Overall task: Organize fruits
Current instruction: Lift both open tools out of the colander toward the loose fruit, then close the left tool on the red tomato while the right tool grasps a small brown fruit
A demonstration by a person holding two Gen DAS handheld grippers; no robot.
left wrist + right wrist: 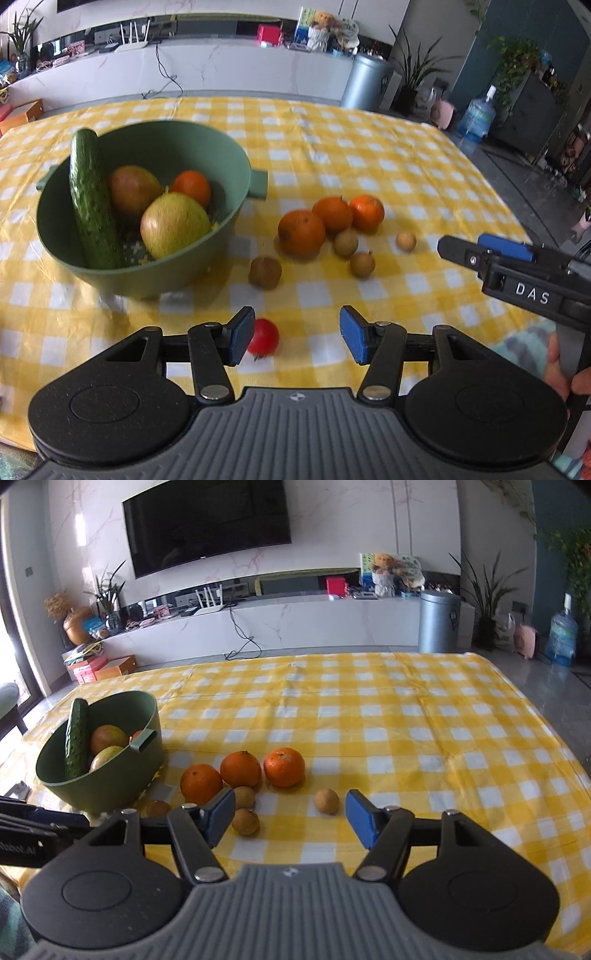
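Bowl point(155, 147), green and two-handled, at the left of a worktop point(369, 147) under a yellow-and-white checked cloth, holding a cucumber point(90, 199) leaned on its rim, a brownish fruit point(133, 190), a pale green-yellow fruit point(173, 225) and a small orange point(192, 186); just right of the bowl, a brown kiwi-like fruit point(265, 272); nearer the camera, a red tomato point(264, 336) beside the left pad of the left gripper point(297, 334), whose jaws stand apart and hold nothing; further right, three oranges point(301, 232) in a touching row, with three small tan round fruits point(362, 264) close by; at the far right, the right gripper point(290, 818), likewise parted and empty, the rightmost tan fruit point(327, 801) just beyond its pads.
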